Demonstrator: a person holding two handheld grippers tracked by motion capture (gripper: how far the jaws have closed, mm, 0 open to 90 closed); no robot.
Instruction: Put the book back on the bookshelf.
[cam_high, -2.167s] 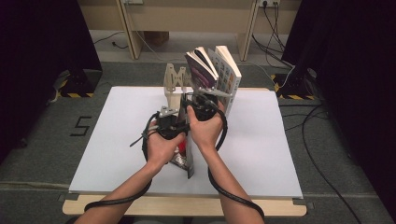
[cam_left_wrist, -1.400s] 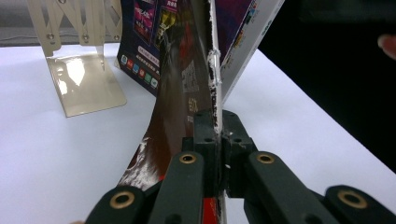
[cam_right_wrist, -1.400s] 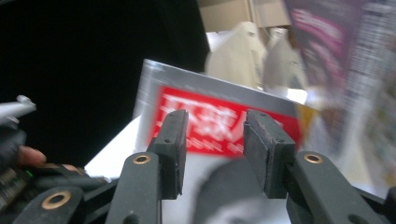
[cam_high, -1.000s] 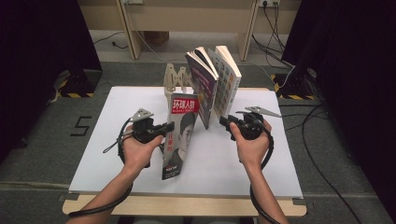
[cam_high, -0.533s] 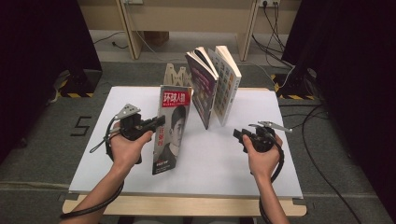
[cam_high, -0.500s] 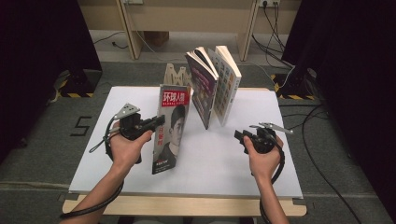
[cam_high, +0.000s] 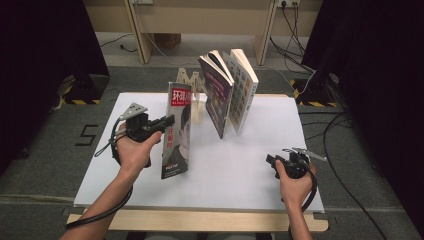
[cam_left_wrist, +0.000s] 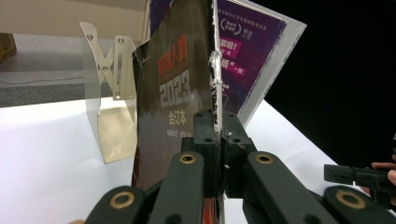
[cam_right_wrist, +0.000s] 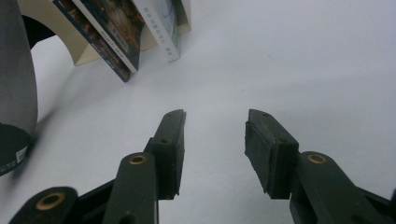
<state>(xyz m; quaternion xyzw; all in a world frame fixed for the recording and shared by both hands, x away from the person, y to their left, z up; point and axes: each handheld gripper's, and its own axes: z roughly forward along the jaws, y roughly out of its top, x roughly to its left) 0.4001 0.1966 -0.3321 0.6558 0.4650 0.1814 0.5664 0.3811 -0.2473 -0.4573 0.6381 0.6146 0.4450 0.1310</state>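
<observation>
**Magazine held upright, other gripper empty**

The left gripper (cam_high: 167, 121) pinches the magazine's (cam_high: 177, 130) edge tight, standing it on the white table (cam_high: 240, 170) left of the leaning books (cam_high: 231, 90). The right gripper (cam_high: 271, 161) hovers low at the right, jaws apart, just opening, nothing between.
</observation>
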